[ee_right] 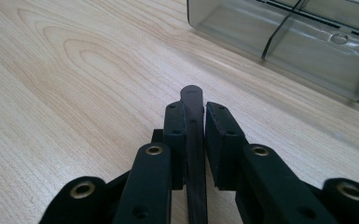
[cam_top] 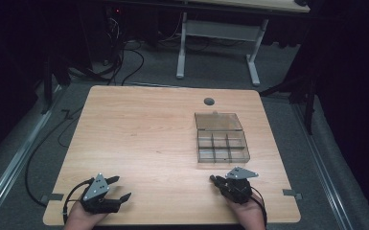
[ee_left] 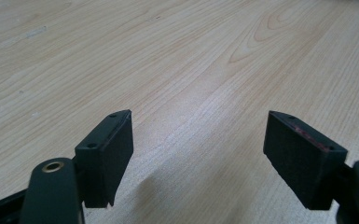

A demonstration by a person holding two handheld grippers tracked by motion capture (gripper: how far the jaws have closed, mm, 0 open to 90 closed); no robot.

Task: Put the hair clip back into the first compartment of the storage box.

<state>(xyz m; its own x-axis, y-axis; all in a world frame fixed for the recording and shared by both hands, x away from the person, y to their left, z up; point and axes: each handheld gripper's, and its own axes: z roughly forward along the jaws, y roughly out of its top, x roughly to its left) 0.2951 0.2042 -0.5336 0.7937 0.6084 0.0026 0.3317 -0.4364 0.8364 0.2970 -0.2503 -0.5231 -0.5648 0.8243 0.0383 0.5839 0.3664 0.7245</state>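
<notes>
The right hand-held gripper (ee_right: pixel 196 116) is clamped on a thin dark strip (ee_right: pixel 193 100), with the clear compartment box (ee_right: pixel 307 42) just ahead of it. The left hand-held gripper (ee_left: pixel 198 140) gapes wide over bare tabletop (ee_left: pixel 168 56).

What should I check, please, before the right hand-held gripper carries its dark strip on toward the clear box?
1. Grip on the dark flat strip: right hand-held gripper is shut on it, tip sticking out past the jaws. Ok.
2. Clear compartment box lid: folded back, compartments exposed. Ok.
3. Compartments free: they look empty in the high view. Ok.
4. Path from strip to box: bare wooden table between them. Ok.
5. Left hand-held gripper: jaws wide apart, holding nothing, far from the box. Ok.
6. Which compartment the strip fits: cannot tell.
</notes>
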